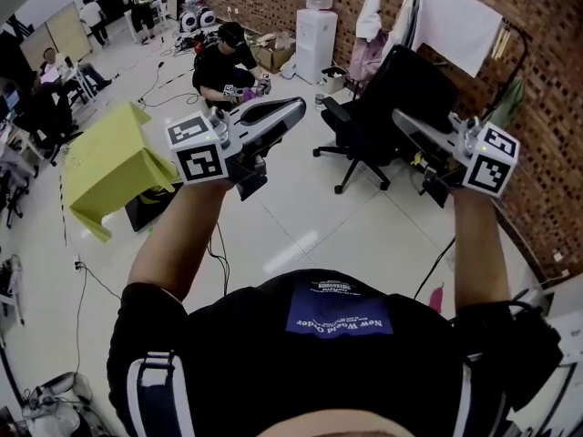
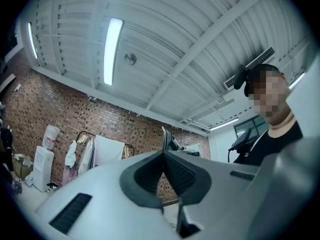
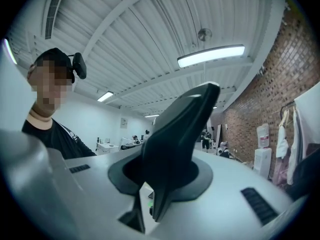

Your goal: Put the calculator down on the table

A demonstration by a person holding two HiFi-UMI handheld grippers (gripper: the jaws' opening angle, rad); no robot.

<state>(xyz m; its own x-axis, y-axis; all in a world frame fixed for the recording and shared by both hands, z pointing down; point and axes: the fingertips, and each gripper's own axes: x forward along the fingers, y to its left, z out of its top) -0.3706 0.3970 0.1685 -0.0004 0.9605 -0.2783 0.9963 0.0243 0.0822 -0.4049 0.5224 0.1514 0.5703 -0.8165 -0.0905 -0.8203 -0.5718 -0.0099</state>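
Pale floor tiles [image 1: 301, 217] and a brick wall [image 1: 547, 80] frame the workshop as I watch from the head view, both grippers raised in the middle of the frame. The left gripper [image 1: 293, 109], at centre left, points toward the upper right. The right gripper [image 1: 405, 121], at centre right, points toward the upper left, and the two are well apart.

In the left gripper view the left gripper's [image 2: 163, 154] dark pads meet at their tips with nothing between them, against a white ribbed ceiling and a long ceiling light [image 2: 112, 49]. In the right gripper view the right gripper's [image 3: 202, 96] jaws are likewise pressed together and hold nothing.

I cannot find the calculator in any of the three views.

A table draped in yellow-green cloth [image 1: 114, 167] stands at the left of the head view. A black office chair [image 1: 383, 107] sits just beyond the right gripper, and a water dispenser [image 1: 316, 35] stands against the wall at top centre. A crouching person in black [image 1: 226, 62] is on the floor near the top centre-left.
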